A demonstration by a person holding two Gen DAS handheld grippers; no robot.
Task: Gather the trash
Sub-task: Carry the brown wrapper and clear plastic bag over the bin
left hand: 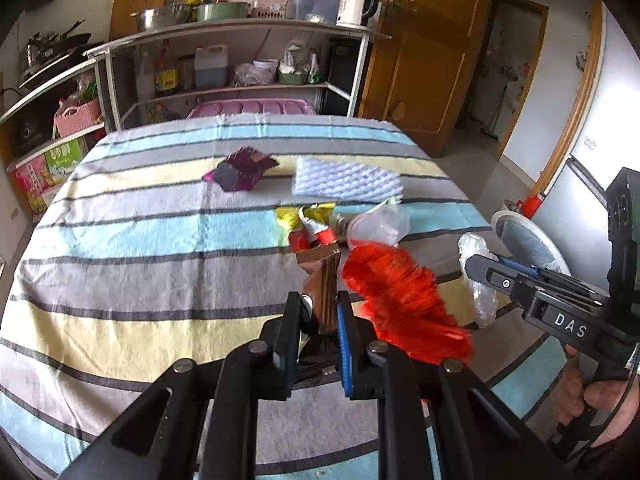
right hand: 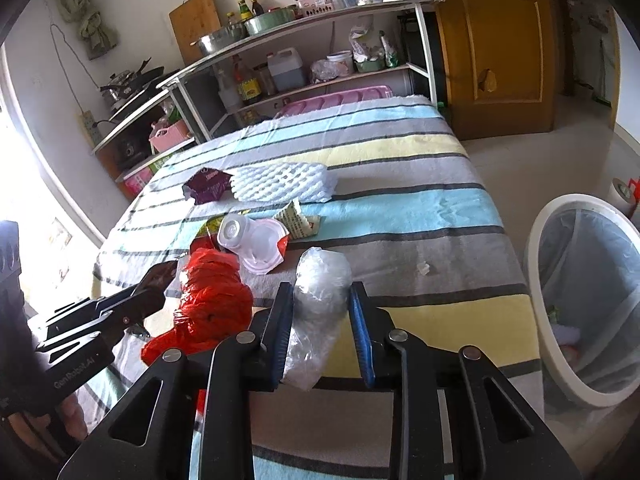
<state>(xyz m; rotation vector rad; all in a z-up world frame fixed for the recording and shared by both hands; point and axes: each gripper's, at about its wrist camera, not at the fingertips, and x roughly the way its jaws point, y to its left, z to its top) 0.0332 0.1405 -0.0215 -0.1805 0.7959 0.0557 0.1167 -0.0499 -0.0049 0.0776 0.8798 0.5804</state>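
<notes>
My left gripper (left hand: 319,299) is shut on a brown wrapper (left hand: 320,274), held just above the striped tablecloth (left hand: 140,240). A crumpled red plastic bag (left hand: 400,300) lies right beside it. My right gripper (right hand: 322,289) is shut on a crumpled clear plastic bag (right hand: 320,268), whose tail hangs down between the blue pads (right hand: 282,320). In the left wrist view the right gripper (left hand: 478,266) shows at the right edge with that clear bag (left hand: 480,296) hanging from it. The right wrist view shows the left gripper (right hand: 154,282) at the left, next to the red bag (right hand: 212,300).
Further back on the cloth lie a purple wrapper (left hand: 244,168), a white foam net (left hand: 346,180), a yellow wrapper (left hand: 304,216) and a clear plastic cup (right hand: 256,244). A white lined trash bin (right hand: 536,280) stands off the table's right edge. A loaded kitchen rack (left hand: 240,32) stands behind.
</notes>
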